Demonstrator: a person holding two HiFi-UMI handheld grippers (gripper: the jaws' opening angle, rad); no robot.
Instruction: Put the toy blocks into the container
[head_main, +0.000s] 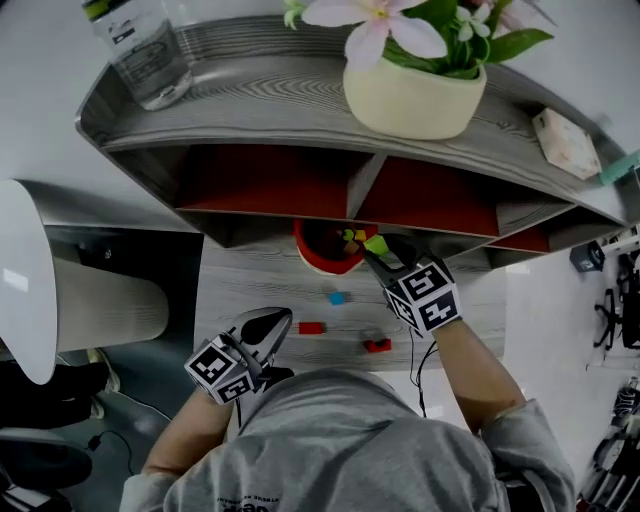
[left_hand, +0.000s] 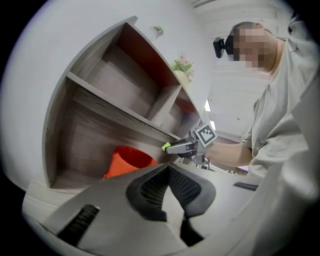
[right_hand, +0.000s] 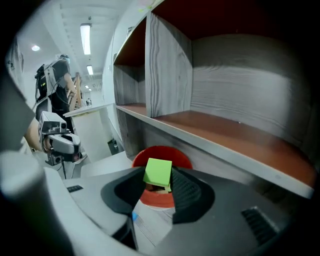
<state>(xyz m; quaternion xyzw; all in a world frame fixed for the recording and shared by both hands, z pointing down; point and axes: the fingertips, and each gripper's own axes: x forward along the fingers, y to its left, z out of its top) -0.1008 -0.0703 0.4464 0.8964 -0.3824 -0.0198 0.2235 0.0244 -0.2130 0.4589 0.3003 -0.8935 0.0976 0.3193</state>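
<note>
Clamped the right gripper (right_hand: 158, 186) on a green block (right_hand: 158, 172), pads pressing both its sides. Found the red container (right_hand: 172, 151) just beyond and below the jaws, under the shelf (right_hand: 225, 140). Judged it best to carry the block fully over the mouth, then part the jaws low, clear of the blocks already inside (head_main: 349, 238). Saw only from the head view a blue block (head_main: 338, 297) and red blocks (head_main: 311, 327) on the desk behind the claw. Noted the left gripper (left_hand: 167, 167) further back, jaws together, empty.
</note>
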